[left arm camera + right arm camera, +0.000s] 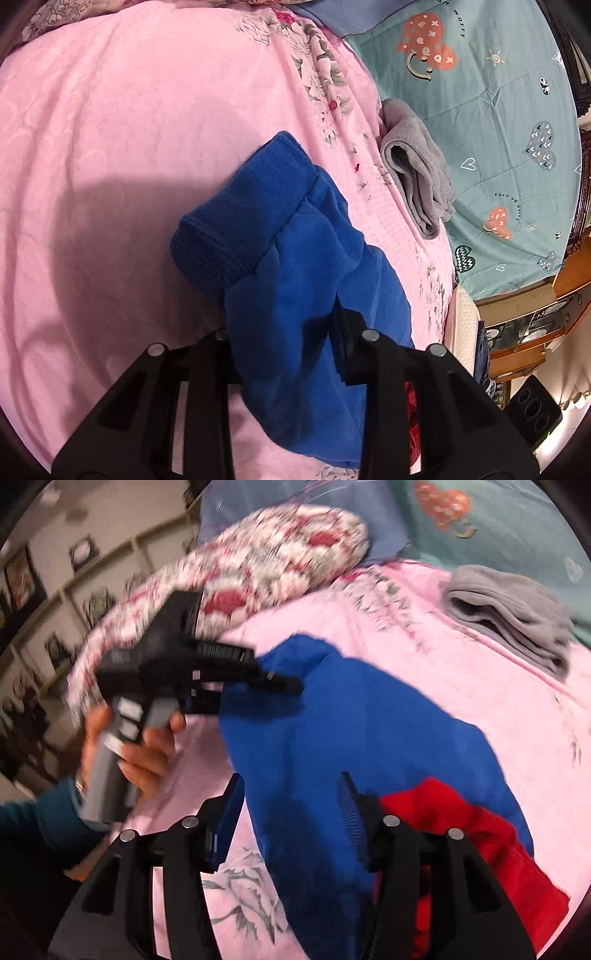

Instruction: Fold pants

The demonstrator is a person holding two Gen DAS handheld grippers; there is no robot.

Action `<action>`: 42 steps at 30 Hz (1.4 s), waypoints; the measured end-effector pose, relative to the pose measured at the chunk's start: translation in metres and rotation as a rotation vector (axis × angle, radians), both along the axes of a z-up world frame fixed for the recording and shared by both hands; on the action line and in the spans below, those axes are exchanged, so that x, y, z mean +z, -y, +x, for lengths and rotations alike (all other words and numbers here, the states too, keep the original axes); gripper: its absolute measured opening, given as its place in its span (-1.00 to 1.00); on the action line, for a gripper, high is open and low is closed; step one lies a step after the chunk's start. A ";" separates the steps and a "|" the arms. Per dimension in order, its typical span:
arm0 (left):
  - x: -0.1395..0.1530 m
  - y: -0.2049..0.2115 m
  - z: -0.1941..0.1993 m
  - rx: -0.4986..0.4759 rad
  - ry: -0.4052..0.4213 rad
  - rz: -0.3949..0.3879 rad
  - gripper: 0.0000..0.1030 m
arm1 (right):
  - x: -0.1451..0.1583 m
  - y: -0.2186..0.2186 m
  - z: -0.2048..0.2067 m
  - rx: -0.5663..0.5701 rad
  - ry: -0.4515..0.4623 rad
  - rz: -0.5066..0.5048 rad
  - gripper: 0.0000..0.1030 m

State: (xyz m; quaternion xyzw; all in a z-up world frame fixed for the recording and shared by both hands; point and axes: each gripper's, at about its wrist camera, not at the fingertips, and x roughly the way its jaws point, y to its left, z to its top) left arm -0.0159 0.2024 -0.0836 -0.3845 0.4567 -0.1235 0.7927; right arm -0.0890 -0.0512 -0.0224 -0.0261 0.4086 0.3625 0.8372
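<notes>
Left hand-held gripper: your fingers straddle the leg of the blue pants, cloth filling the gap between them; they look closed on it, though the contact itself is hidden under the fabric. The right wrist view shows the same tool with its tips at the pants' far edge.
Right hand-held gripper: your jaws stand wide, the blue fleece lying between them, not pinched.
Pants: blue fleece pants with a ribbed cuff, lying bunched on the pink quilt covering the bed, near its middle, the cuff end pointing away from you.
Neighbours: a red garment lies beside and partly under the pants at the near right; folded grey cloth sits at the quilt's right edge, well apart.
Step in hand: you appear to be gathering one leg to carry it over; the fold is not yet made.
Next move: close your right fingers on the blue cloth alone, keeping the red garment out, then lift both ends evenly so the leg lays flat.
</notes>
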 end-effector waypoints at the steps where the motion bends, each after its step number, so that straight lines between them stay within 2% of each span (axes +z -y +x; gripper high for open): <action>1: 0.000 0.001 -0.001 0.000 0.002 0.011 -0.41 | 0.007 0.021 0.001 -0.047 -0.027 0.072 0.03; 4: 0.002 0.005 -0.001 0.000 0.008 0.059 -0.41 | 0.013 0.073 0.004 -0.180 -0.092 0.231 0.25; 7: 0.005 0.006 -0.002 0.001 0.013 0.093 -0.41 | -0.005 0.105 0.010 -0.272 -0.206 0.352 0.25; 10: 0.015 0.011 -0.004 0.001 0.025 0.156 -0.43 | -0.053 0.102 0.024 -0.277 -0.428 0.401 0.25; 12: 0.028 0.018 -0.007 -0.006 0.063 0.224 -0.46 | -0.058 0.100 0.023 -0.261 -0.418 0.424 0.25; 15: 0.058 0.041 -0.013 -0.034 0.158 0.341 -0.51 | -0.034 0.120 0.017 -0.273 -0.385 0.456 0.28; 17: 0.078 0.062 -0.019 -0.066 0.233 0.418 -0.53 | -0.018 0.147 0.010 -0.323 -0.313 0.476 0.55; 20: 0.109 0.110 -0.036 -0.157 0.369 0.537 -0.53 | -0.007 0.199 -0.006 -0.436 -0.226 0.475 0.58; 23: 0.129 0.174 -0.059 -0.298 0.505 0.670 -0.53 | -0.013 0.251 -0.024 -0.534 -0.212 0.532 0.58; 25: 0.133 0.223 -0.083 -0.433 0.602 0.758 -0.53 | -0.026 0.276 -0.035 -0.589 -0.219 0.566 0.58; 28: 0.122 0.277 -0.116 -0.628 0.669 0.841 -0.53 | -0.053 0.296 -0.045 -0.643 -0.259 0.625 0.58; 30: 0.106 0.305 -0.140 -0.767 0.699 0.892 -0.62 | -0.068 0.308 -0.047 -0.665 -0.296 0.667 0.58; 32: 0.086 0.327 -0.160 -0.914 0.699 0.942 -0.62 | -0.068 0.308 -0.049 -0.657 -0.288 0.697 0.58; 33: 0.077 0.333 -0.168 -0.969 0.690 0.962 -0.46 | -0.066 0.311 -0.051 -0.652 -0.287 0.701 0.59; 34: 0.068 0.338 -0.175 -1.017 0.677 0.983 -0.18 | -0.064 0.310 -0.053 -0.641 -0.276 0.706 0.59; 35: 0.063 0.340 -0.179 -1.041 0.669 0.993 0.48 | -0.061 0.310 -0.053 -0.639 -0.271 0.699 0.61; 36: 0.060 0.338 -0.184 -1.061 0.681 0.975 0.62 | -0.060 0.308 -0.053 -0.638 -0.267 0.683 0.63; 39: 0.069 0.322 -0.189 -1.075 0.694 0.900 0.62 | -0.056 0.304 -0.055 -0.619 -0.255 0.651 0.64; 42: 0.092 0.294 -0.175 -0.990 0.655 0.795 0.62 | -0.048 0.300 -0.056 -0.608 -0.207 0.622 0.64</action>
